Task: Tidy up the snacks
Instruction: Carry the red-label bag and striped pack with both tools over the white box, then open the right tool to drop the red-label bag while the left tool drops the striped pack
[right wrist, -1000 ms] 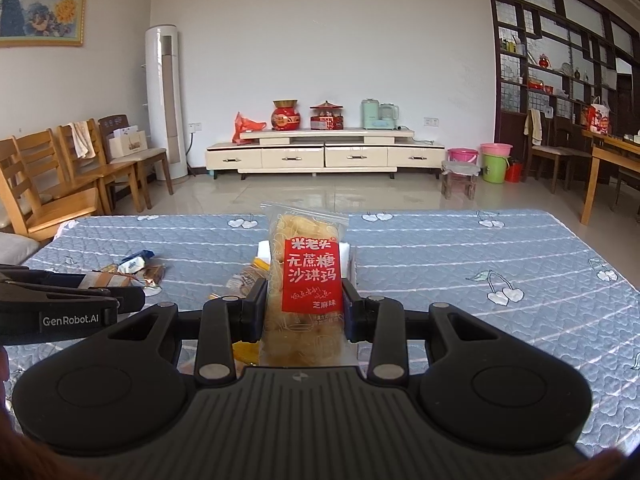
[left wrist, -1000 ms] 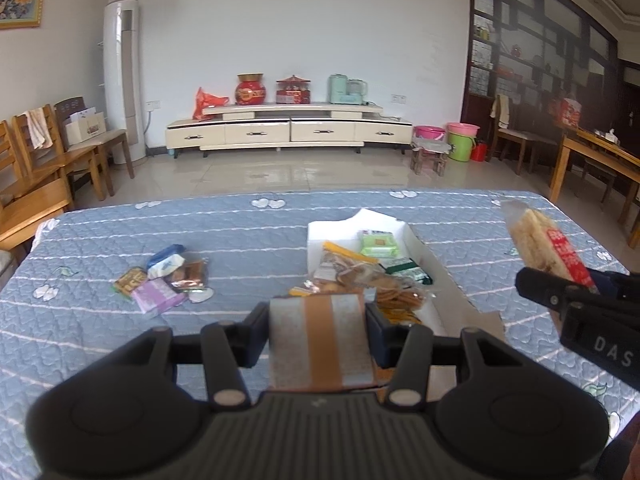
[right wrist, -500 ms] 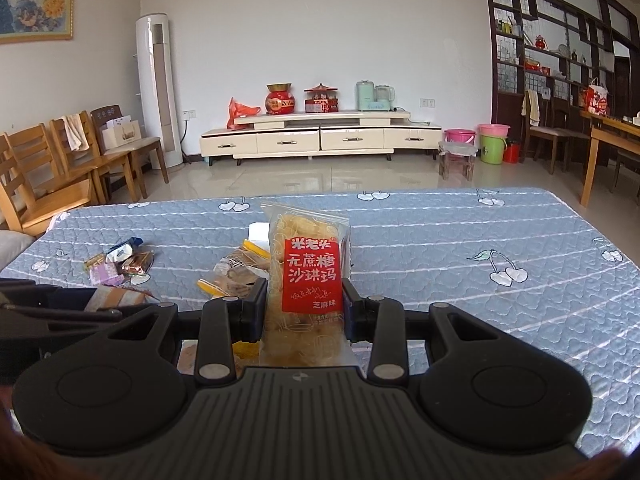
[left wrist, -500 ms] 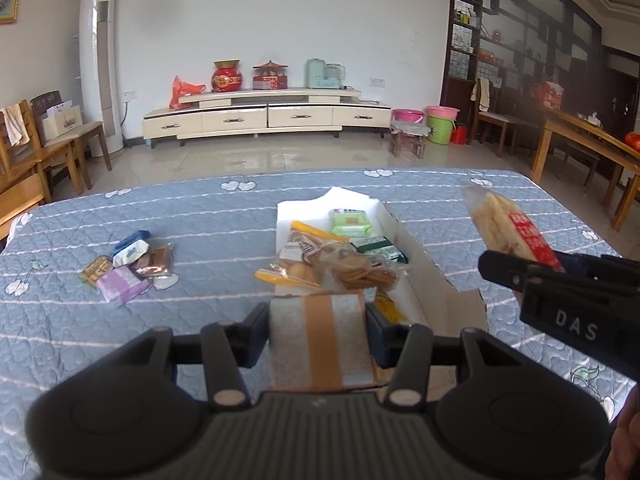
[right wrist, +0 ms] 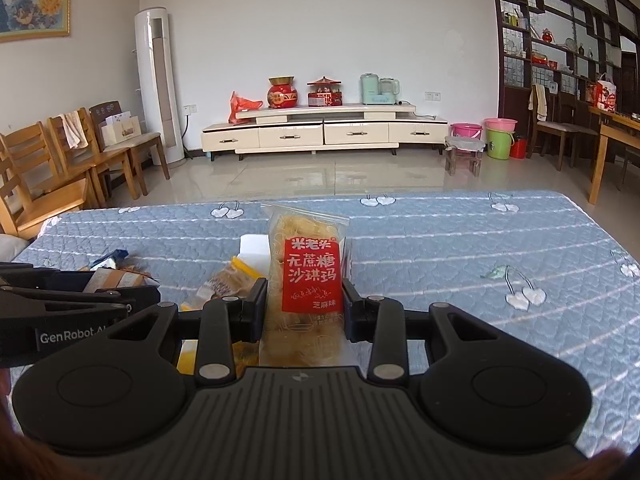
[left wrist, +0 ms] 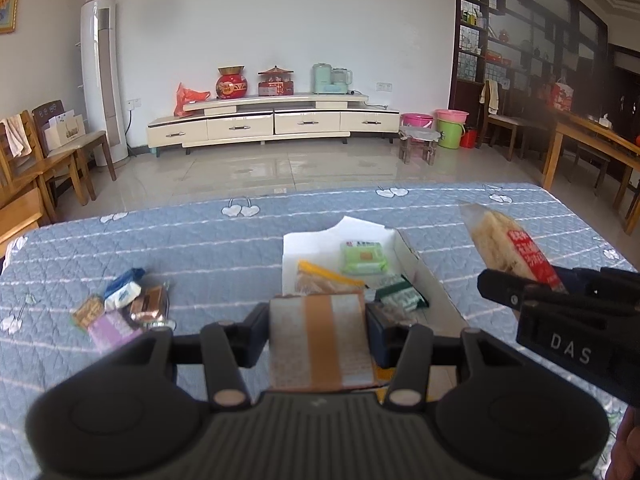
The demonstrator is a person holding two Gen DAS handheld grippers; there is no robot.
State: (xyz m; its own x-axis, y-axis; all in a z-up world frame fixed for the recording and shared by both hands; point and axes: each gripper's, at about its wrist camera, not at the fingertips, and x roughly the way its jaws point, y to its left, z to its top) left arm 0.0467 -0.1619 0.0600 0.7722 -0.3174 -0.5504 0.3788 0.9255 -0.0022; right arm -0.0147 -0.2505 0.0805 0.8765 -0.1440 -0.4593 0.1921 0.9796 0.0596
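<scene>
My left gripper [left wrist: 318,334] is shut on a grey packet with a tan stripe [left wrist: 320,340], held above the near end of the white box [left wrist: 304,244]. The box lies on the blue quilted table and holds a green packet [left wrist: 363,257], a dark green one [left wrist: 402,298] and a bag with a yellow strip [left wrist: 324,276]. My right gripper [right wrist: 304,308] is shut on a clear bag of pale snack with a red label [right wrist: 309,276], held upright to the right of the box. It shows at the right in the left wrist view [left wrist: 508,248].
A small pile of loose snack packets [left wrist: 122,306] lies on the table left of the box. The table's far edge [left wrist: 280,196] faces an open tiled floor. Wooden chairs [left wrist: 36,168] stand at the left and a wooden table [left wrist: 592,148] at the right.
Both grippers have drawn back a little toward me and tilted up, each keeping its packet. The box and the loose packets have not moved.
</scene>
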